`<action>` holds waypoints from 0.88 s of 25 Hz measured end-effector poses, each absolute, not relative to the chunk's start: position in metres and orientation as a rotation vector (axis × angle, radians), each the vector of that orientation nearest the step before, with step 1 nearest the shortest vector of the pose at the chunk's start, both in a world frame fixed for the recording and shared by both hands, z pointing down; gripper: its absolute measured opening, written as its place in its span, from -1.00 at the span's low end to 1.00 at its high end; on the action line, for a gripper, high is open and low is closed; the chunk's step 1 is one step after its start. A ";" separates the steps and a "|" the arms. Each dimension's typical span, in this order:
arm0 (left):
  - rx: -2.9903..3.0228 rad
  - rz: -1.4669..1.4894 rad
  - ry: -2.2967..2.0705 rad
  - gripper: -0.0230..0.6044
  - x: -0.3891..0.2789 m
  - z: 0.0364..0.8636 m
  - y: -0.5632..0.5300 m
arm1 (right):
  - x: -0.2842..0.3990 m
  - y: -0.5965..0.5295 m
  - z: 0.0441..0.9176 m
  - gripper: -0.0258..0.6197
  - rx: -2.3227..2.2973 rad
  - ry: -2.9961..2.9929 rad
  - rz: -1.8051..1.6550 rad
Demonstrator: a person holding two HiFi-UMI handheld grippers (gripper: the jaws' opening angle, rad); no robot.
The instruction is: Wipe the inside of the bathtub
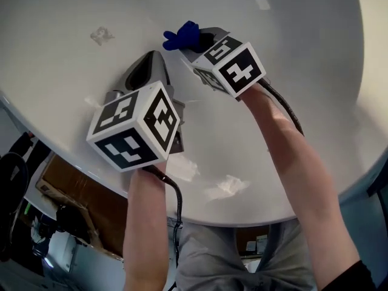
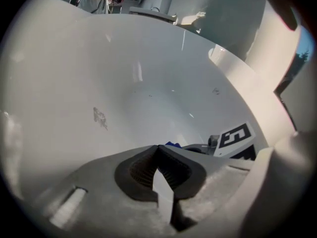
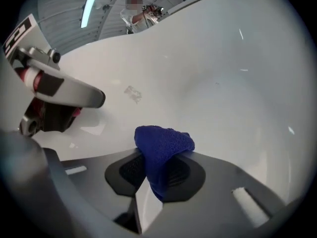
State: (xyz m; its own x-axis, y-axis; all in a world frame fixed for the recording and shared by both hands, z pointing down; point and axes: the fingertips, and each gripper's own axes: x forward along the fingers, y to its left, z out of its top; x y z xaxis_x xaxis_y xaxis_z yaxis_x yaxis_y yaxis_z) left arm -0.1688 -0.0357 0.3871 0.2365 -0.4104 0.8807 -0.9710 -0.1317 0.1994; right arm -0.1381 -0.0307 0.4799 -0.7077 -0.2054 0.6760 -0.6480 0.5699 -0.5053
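Holding a royal-blue terry cloth (image 3: 163, 143) in the right gripper (image 3: 151, 158) at the moment. Its jaws are clamping the cloth's lower fold, and the bunched top is sticking up above the dark ribbed pads. The left gripper (image 2: 157, 151) is sitting with its jaws pressed together and nothing between them.

Both are reaching down inside the glossy white oval bathtub (image 1: 303, 53), side by side, with the right one a bit further in. I'm seeing lots of bare curved wall ahead and to either side. The near rim is running under my forearms and the far rim is well off. A small grey smudge (image 1: 102, 35) is sitting on the wall, left of the cloth and apart from it. I can't tell whether the cloth is actually touching the tub surface.

The head view is giving me both marker cubes and the arms coming over the rim. The right gripper view is picking up the left gripper at its left, plus a person (image 3: 136, 9) standing beyond the far rim. The left gripper view is only catching a sliver of blue past its jaw tips and the right gripper's marker cube (image 2: 237, 137).
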 end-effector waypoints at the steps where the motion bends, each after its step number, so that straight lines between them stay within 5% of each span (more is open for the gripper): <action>1: 1.684 0.849 -1.284 -0.92 -0.168 0.390 -0.036 | -0.140 -0.027 0.488 -0.69 0.676 -2.231 1.052; 22: 1.541 0.724 -1.361 -0.92 -0.180 0.406 -0.028 | -0.183 0.022 0.577 -0.69 0.592 -2.098 1.351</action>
State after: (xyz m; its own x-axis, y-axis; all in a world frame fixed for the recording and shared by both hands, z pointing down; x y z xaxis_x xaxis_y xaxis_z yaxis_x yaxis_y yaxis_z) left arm -0.1802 -0.0284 0.4060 0.2140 -0.4213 0.8813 -0.9664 0.0405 0.2540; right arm -0.1830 0.0219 0.5773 -0.7405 -0.0597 0.6694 -0.6342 0.3918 -0.6665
